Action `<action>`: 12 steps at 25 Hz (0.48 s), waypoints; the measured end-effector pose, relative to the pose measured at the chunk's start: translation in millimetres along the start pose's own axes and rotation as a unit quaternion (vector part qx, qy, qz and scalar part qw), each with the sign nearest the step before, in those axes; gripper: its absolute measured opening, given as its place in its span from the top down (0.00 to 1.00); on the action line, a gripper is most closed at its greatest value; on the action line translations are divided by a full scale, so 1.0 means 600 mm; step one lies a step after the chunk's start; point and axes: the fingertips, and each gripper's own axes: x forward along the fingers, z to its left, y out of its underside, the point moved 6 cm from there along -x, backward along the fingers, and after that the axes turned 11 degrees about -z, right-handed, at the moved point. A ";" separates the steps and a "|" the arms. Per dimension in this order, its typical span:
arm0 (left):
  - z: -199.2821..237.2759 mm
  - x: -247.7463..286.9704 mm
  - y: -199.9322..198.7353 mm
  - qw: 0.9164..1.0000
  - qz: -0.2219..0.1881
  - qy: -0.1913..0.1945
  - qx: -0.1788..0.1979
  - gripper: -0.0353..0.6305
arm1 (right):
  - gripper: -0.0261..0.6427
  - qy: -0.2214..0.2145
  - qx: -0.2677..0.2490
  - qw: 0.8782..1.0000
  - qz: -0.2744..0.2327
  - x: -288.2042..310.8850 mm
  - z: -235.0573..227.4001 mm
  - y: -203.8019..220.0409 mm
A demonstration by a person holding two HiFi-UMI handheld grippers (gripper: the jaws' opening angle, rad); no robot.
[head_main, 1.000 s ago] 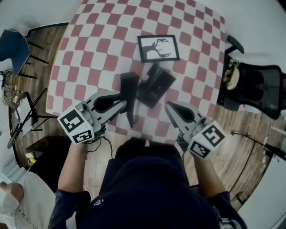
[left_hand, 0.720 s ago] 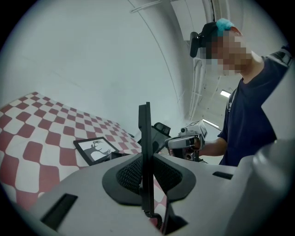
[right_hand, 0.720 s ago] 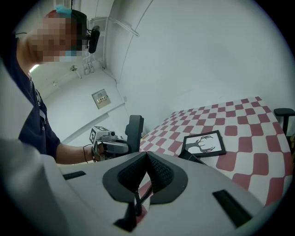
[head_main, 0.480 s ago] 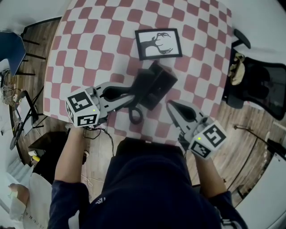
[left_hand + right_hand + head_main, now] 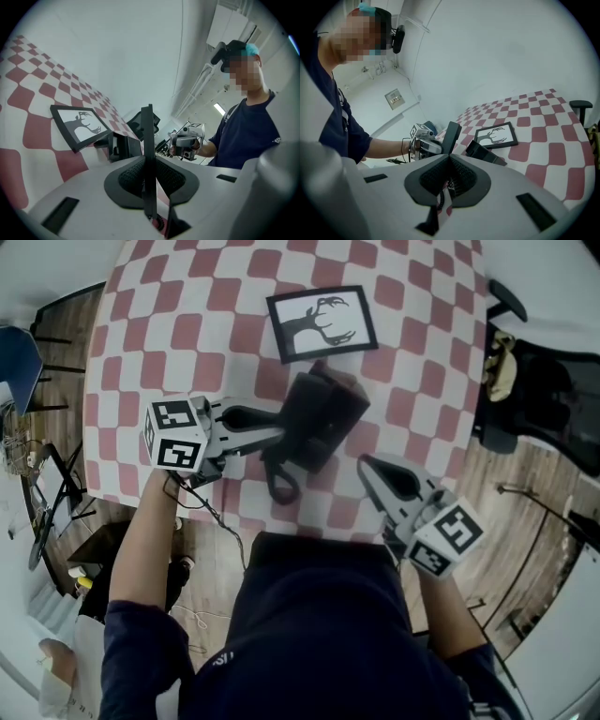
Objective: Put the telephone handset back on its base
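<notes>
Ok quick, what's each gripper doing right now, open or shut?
Left gripper: shut on the handset.
Right gripper: shut, holding nothing.

Red-and-white checked tablecloth (image 5: pixel 187 315), black handset (image 5: pixel 302 423) and base (image 5: pixel 347 401) (black-framed picture (image 5: pixel 321 324))

I'm watching the checkered table (image 5: pixel 187 324) carrying a framed deer picture (image 5: pixel 322 322) lying flat, the telephone base (image 5: pixel 342 409) sitting just nearer me.
</notes>
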 end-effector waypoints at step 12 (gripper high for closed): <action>0.054 0.020 0.031 0.998 0.057 0.028 -0.025 0.81 | 0.94 0.012 0.014 1.000 0.017 0.000 -0.014 0.028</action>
